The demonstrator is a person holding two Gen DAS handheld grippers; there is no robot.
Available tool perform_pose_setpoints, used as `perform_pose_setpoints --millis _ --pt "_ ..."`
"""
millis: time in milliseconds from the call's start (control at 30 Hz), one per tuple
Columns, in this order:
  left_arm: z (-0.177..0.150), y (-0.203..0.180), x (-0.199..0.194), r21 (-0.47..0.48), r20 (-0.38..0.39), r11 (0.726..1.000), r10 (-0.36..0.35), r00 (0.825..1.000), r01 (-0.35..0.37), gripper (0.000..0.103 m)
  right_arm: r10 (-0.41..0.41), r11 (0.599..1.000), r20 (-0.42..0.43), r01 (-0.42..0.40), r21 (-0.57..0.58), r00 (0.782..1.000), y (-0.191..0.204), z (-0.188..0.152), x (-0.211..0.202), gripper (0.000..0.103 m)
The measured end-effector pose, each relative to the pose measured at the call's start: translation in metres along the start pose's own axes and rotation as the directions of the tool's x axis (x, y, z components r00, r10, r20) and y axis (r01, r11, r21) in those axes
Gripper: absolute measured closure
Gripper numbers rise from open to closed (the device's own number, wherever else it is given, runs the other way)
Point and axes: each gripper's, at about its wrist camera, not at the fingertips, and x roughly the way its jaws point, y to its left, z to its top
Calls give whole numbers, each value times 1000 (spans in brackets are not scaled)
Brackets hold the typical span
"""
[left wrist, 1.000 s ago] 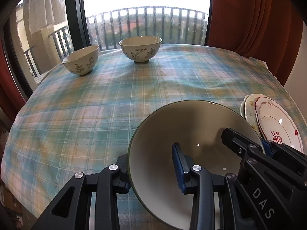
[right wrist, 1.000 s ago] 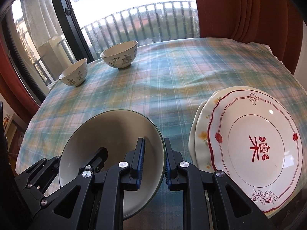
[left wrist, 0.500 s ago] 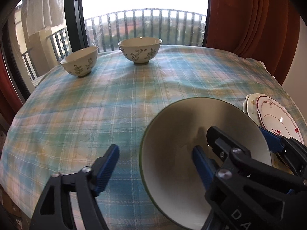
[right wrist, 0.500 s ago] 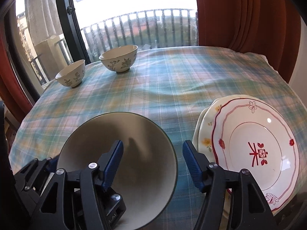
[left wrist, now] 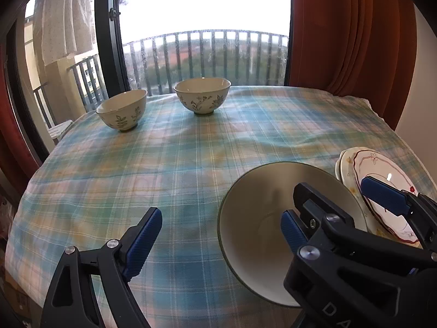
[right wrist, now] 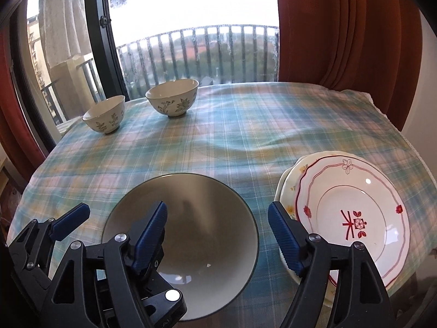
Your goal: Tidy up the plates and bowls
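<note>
A large grey bowl with a dark green rim [left wrist: 256,213] [right wrist: 196,218] rests on the plaid tablecloth at the near edge. My left gripper [left wrist: 221,232] is open and empty, one finger left of the bowl, one over it. My right gripper [right wrist: 218,232] is open and empty, its fingers either side of the bowl's right rim. A red-patterned plate [right wrist: 352,218] lies stacked on a cream floral plate [right wrist: 292,188] right of the bowl. Two cream floral bowls [left wrist: 203,98] [left wrist: 121,112] stand apart at the far left.
The round table [left wrist: 191,164] is covered in a blue plaid cloth. Behind it are a window with a balcony railing [left wrist: 204,54] and red curtains [left wrist: 349,32]. The table edge curves away on the left and right.
Both grippers have opened and let go of the grey bowl, which now sits on the cloth. Both have drawn back and up a little.
</note>
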Motion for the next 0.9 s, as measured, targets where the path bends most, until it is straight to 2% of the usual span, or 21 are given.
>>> perform_pose_setpoints --millis 400,900 --pt "13 21 -21 -8 56 1000 31 998 -30 12 9 999 55 -7 -47 998 26 15 -25 23" --pt "50 69 -8 -68 81 995 83 993 -77 12 43 994 75 -36 -99 996 73 58 -4 19"
